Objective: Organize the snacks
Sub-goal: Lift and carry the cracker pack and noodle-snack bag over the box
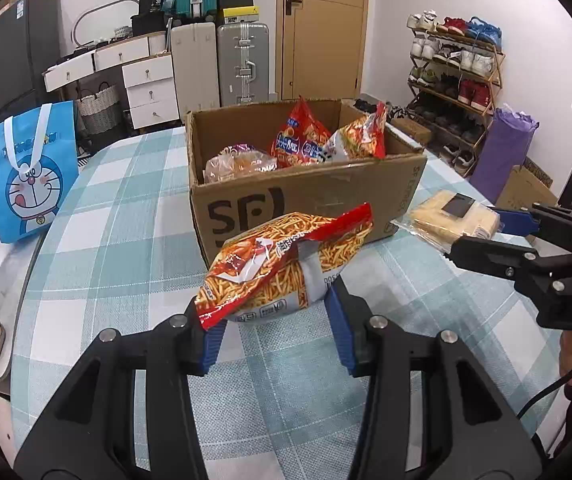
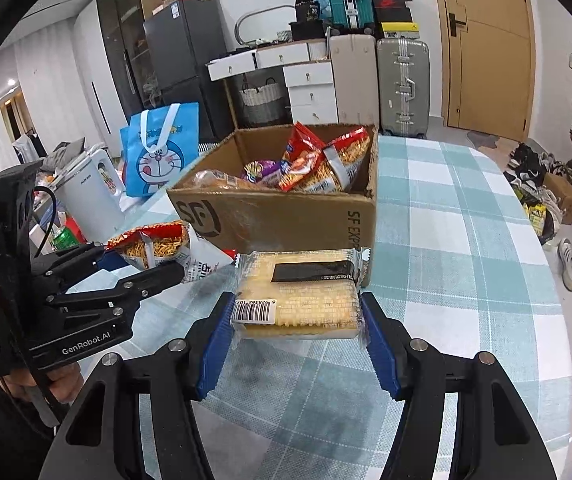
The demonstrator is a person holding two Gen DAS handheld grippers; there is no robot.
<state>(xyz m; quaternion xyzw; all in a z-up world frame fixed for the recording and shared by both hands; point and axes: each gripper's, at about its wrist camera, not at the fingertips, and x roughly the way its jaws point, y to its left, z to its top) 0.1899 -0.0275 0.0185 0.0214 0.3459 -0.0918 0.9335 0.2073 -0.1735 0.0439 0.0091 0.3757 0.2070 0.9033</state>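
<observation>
Left wrist view: left gripper (image 1: 274,320) pinching red bag of stick snacks (image 1: 286,264) between blue pads, bag lifted above checkered tablecloth (image 1: 126,216), just before cardboard box (image 1: 305,188). Box open on top, several snack bags (image 1: 305,142) inside. Right wrist view: right gripper (image 2: 297,334) clamped on clear cracker pack (image 2: 297,292), both pads touching pack sides, pack near box front wall. Blue cartoon tote bag (image 1: 26,172) at table's left edge.
</observation>
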